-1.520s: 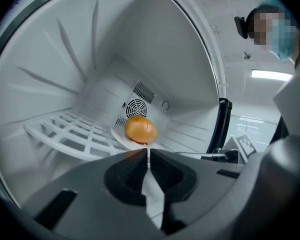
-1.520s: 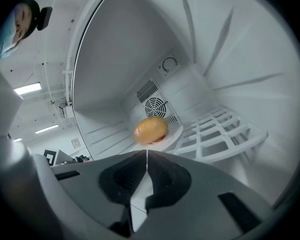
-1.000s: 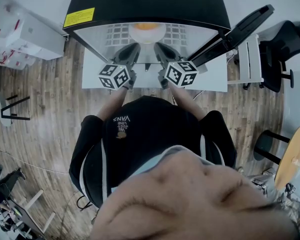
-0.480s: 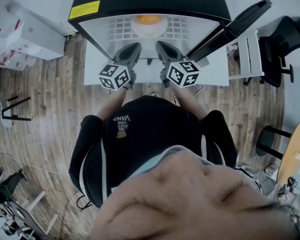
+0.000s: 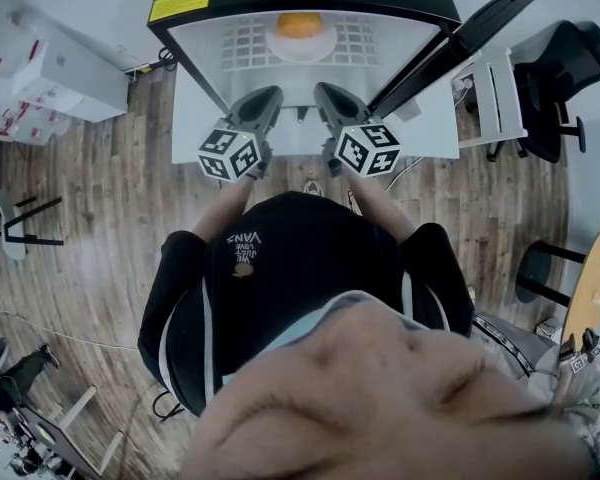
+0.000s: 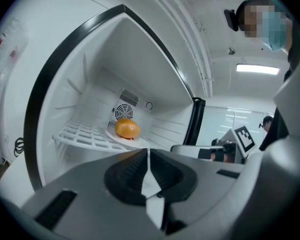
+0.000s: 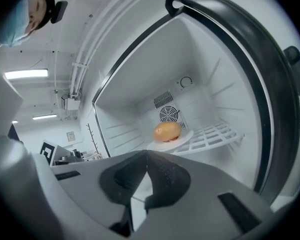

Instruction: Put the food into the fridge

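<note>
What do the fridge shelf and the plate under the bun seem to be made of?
The shelf looks like white-coated wire or moulded plastic: an open grid of matte bars. The plate is probably glazed ceramic or plastic: smooth, white, faintly glossy.

Bright, even light is filling the white fridge [image 6: 140,59], flattening its walls with hardly a shadow. A ceiling strip light [image 6: 257,69] is glaring overhead. Fisheye distortion is bending the fridge's dark door frame [image 7: 277,104] and blackening the corners of both gripper views. The left claw [image 6: 148,151] and right claw [image 7: 146,153] are looming soft, out of focus; the head view's bottom is smearing.
</note>
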